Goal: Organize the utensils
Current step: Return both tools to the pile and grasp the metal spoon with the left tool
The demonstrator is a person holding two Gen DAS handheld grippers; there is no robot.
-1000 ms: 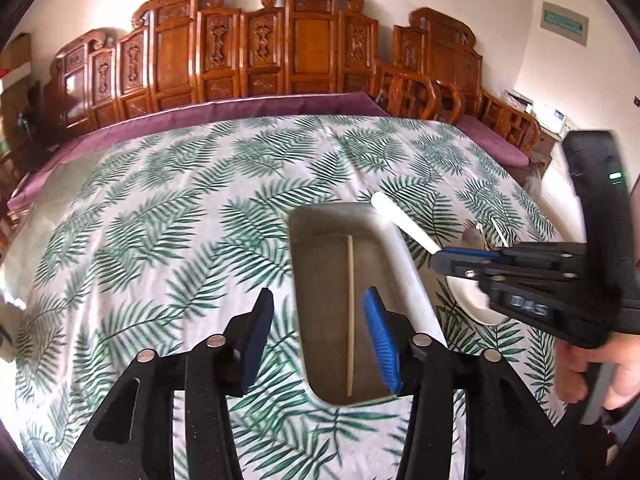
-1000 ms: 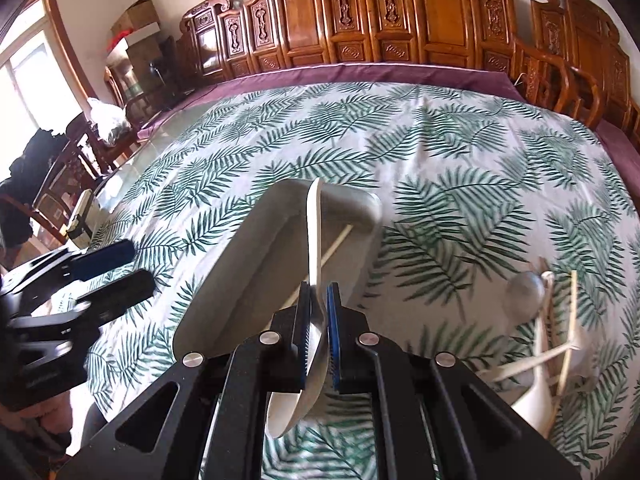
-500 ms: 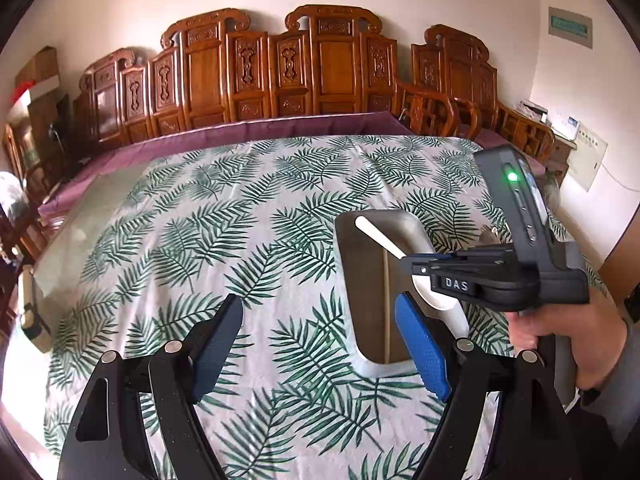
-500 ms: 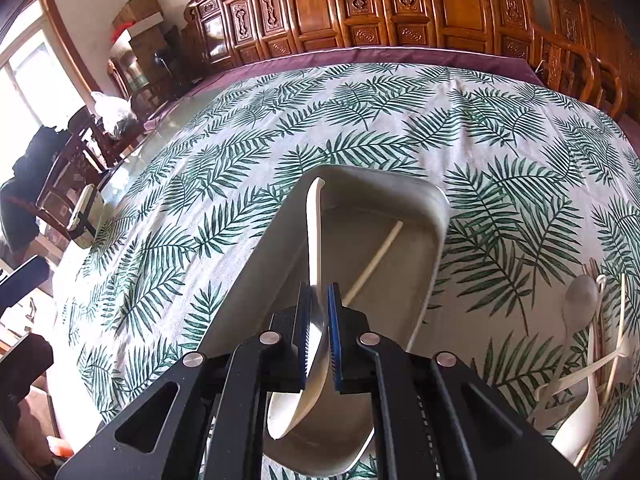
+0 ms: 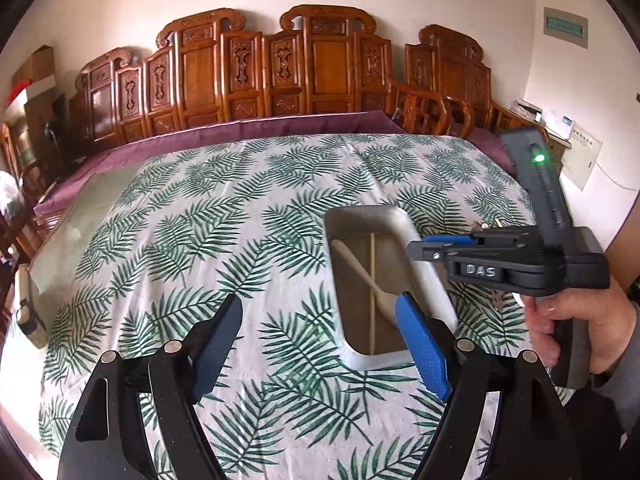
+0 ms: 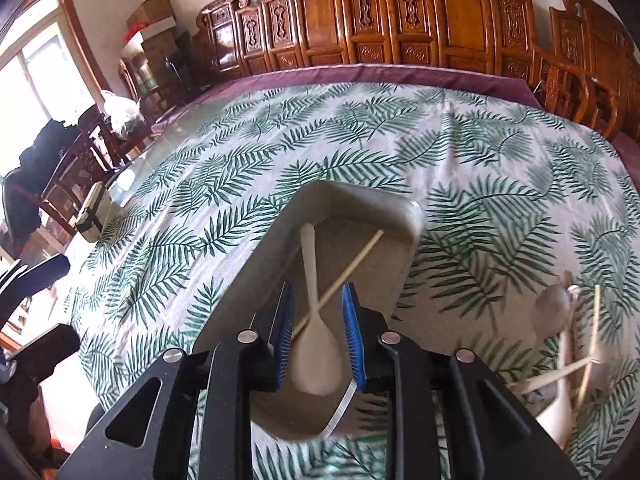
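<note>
A grey rectangular tray (image 6: pixel 404 216) (image 5: pixel 420 256) lies on the leaf-print tablecloth. Inside it a white spoon (image 6: pixel 314 320) (image 5: pixel 356 268) rests across a wooden chopstick (image 6: pixel 352 268) (image 5: pixel 372 280). My right gripper (image 6: pixel 316 320) is open just above the tray, its blue pads either side of the spoon without touching it; it shows in the left wrist view (image 5: pixel 436 242) over the tray's right rim. My left gripper (image 5: pixel 316 344) is wide open and empty, near the tray's front left.
A pile of white spoons and wooden chopsticks (image 6: pixel 568 344) lies on the cloth right of the tray. Carved wooden chairs (image 5: pixel 320 72) line the far side of the table. A small container (image 6: pixel 90 212) stands at the table's left edge.
My right gripper opened and let the white spoon drop into the tray across the chopstick. My left gripper drew back and to the left, and opened wider.
</note>
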